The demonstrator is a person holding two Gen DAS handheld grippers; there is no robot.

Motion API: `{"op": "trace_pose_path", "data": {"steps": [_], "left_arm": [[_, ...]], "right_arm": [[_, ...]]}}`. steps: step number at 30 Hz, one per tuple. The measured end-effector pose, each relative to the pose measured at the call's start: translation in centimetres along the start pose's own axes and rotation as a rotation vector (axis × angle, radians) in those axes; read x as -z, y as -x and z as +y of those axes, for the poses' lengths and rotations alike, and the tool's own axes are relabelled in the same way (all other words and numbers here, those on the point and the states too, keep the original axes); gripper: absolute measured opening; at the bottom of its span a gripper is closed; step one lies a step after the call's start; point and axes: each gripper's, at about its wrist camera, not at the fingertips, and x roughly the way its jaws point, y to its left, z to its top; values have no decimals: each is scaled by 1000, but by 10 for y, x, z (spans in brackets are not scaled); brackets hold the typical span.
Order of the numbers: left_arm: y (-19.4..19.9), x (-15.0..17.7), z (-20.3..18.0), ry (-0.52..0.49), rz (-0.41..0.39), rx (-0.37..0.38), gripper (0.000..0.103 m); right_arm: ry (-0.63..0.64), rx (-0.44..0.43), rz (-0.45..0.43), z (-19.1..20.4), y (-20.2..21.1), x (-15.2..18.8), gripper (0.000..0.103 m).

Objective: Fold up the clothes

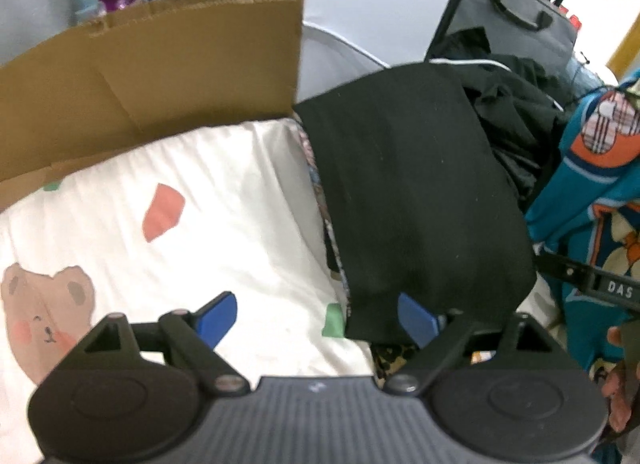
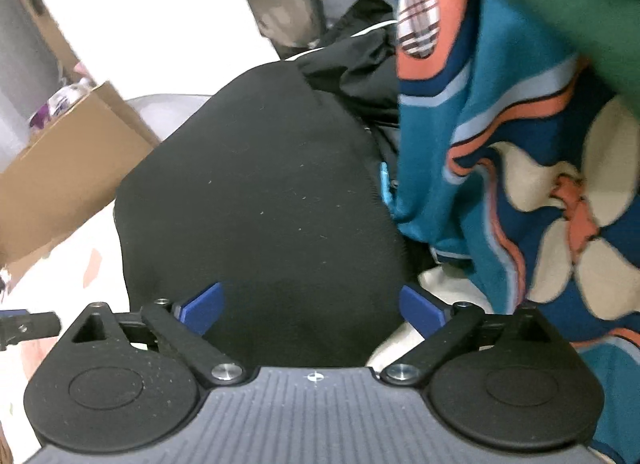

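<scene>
Both tongs stand wide, gripping nothing. The folded black garment (image 2: 260,199), smooth and flat-edged, lies ahead of the right gripper (image 2: 312,310); the left gripper (image 1: 318,322) hovers at its near corner, over bare white bedsheet (image 1: 200,232) leftward.

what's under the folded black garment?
Along the left edge of the folded black garment, edges of patterned fabric peek out, so it lies on a stack, on the white printed sheet. How many pieces, and the rest, is covered.
</scene>
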Motion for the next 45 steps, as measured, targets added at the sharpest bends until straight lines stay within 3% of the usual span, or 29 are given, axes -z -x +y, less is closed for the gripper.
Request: {"op": "trace_pose_path", "data": {"steps": [9,22,26,45], "left_arm": [[66,-9,10,0,-1,-23,98],[169,-3,37,62,-23,-79,102],[197,6,50,104,-14,-56,102],[310,48,110,174,-26,-137,102]], "right_arm": [[-29,29,40,23,47,-19,102],[-11,-8,104,71,125,-34,102],[8,-17,108,83,148,-35,102],[55,-106,165,143,244,-44,102]]}}
